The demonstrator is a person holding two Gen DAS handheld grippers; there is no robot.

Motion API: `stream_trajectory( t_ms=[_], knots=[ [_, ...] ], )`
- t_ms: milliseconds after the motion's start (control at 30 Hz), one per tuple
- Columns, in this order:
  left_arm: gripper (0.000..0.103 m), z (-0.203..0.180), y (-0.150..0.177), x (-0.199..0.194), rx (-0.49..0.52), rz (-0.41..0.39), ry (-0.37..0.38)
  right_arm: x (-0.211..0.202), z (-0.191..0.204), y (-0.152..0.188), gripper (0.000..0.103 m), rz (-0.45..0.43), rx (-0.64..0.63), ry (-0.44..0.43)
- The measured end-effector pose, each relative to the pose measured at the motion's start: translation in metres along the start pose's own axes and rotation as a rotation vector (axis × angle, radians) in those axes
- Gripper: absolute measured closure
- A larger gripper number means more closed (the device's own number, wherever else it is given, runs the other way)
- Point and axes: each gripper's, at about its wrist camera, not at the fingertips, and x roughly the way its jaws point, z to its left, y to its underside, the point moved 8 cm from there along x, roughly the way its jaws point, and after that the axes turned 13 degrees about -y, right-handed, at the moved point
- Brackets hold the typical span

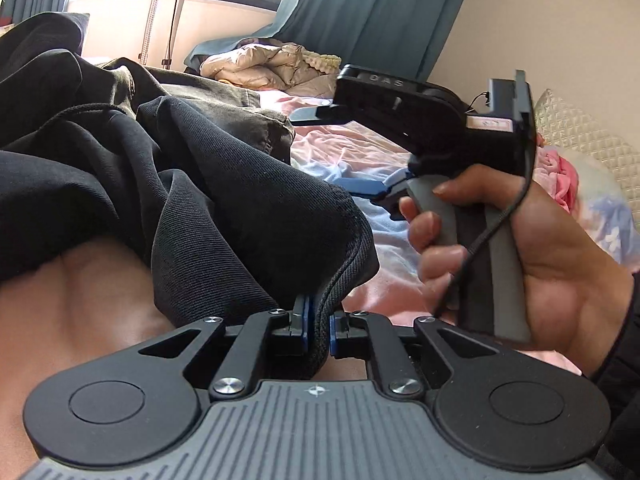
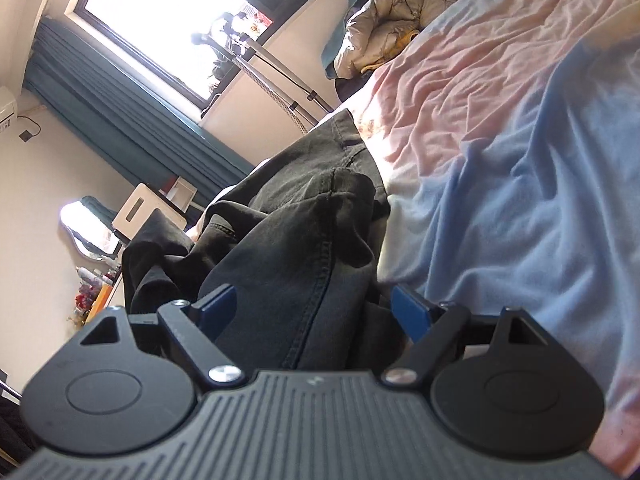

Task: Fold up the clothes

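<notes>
A black garment (image 1: pixel 208 184) lies bunched on the bed, and my left gripper (image 1: pixel 319 320) is shut on its ribbed hem, which runs between the blue pads. Beyond it lie dark grey jeans (image 1: pixel 224 104). To the right, a hand (image 1: pixel 520 248) holds the right gripper, whose open blue fingers (image 1: pixel 364 188) point left toward the clothes. In the right wrist view, the right gripper (image 2: pixel 316 312) stands open with a stitched fold of the dark grey jeans (image 2: pixel 288 248) between its spread pads, which do not press on the cloth.
The pink and blue bedsheet (image 2: pixel 500 160) covers the bed. A beige puffer jacket (image 1: pixel 264 66) lies at the far end below teal curtains (image 1: pixel 360 8). A quilted pillow (image 1: pixel 592 144) sits at the right. A tripod (image 1: pixel 160 12) stands by the window.
</notes>
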Motion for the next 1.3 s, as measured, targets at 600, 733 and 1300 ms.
stream_trajectory(
  t_ms=[600,733,1300],
  knots=[
    [0.091,-0.001,-0.015,-0.014,-0.02,-0.084,0.105,0.014,0.023,-0.065,0.098,-0.11,-0.194,0.222],
    [0.066,0.001,-0.018,-0.021,-0.032,-0.097,0.122,-0.064,0.037,-0.091,0.098,-0.268,-0.203,0.284],
    [0.028,0.08,-0.026,-0.089,-0.346,-0.076,-0.007,-0.292,-0.151,-0.032,0.098,-0.763,0.435,0.326]
  ],
)
